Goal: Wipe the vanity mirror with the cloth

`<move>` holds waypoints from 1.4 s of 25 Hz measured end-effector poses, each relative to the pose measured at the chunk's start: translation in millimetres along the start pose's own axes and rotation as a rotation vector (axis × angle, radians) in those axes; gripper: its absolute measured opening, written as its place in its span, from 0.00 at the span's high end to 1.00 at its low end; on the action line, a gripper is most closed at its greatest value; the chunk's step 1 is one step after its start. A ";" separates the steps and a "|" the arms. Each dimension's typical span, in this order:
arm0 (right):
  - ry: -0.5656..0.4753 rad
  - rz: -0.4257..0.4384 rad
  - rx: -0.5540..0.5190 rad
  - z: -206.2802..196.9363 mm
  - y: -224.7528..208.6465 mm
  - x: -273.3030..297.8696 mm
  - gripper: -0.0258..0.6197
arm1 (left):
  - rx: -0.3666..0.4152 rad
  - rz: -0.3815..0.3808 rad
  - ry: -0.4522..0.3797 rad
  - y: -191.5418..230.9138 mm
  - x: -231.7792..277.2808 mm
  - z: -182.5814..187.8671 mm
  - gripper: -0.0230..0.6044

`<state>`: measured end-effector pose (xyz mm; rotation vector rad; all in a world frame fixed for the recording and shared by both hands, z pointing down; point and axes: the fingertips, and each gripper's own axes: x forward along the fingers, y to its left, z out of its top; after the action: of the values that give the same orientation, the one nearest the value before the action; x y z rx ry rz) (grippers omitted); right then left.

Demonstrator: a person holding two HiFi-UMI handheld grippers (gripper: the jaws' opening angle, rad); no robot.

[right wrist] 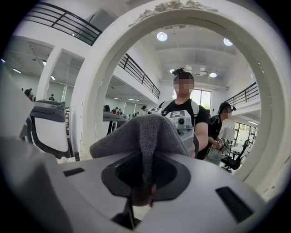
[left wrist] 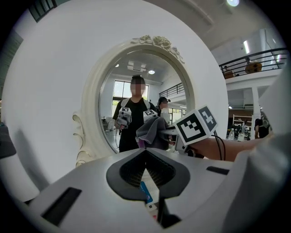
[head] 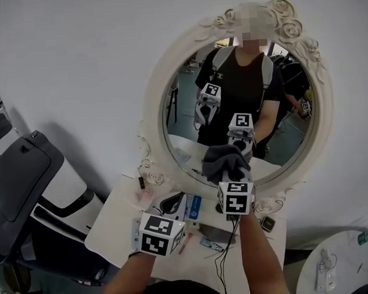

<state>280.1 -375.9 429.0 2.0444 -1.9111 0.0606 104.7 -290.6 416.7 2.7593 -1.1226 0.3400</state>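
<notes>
Head view: the left gripper [head: 168, 208] hangs low over the white table [head: 111, 225]; the right gripper [head: 235, 185] holds a soft grey cloth [head: 225, 162] at the lower glass of the oval mirror [head: 151, 114] — cream frame, carved roses. Left gripper view: ribbed jaws pressed together, nothing between them. Right gripper view: jaws pinch the fuzzy cloth — draped in folds.

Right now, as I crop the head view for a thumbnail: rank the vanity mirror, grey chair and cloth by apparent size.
1. vanity mirror, clearly largest
2. grey chair, though the frame edge cuts it off
3. grey cloth, smallest
</notes>
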 end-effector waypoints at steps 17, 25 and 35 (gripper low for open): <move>0.068 -0.243 0.119 -53.3 -135.8 -56.2 0.88 | 0.050 -0.127 -0.010 -54.5 31.4 13.7 0.95; -0.008 -0.251 0.069 -44.3 -127.9 -66.0 0.89 | 0.047 -0.119 -0.020 -60.7 24.2 14.5 0.95; -0.190 0.176 -0.078 27.2 33.0 -44.1 0.89 | 0.012 0.011 -0.019 -15.5 -9.1 4.3 0.95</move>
<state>238.3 -342.2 399.1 1.8852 -2.1685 -0.1694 109.9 -274.5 409.5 2.7737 -1.1442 0.3238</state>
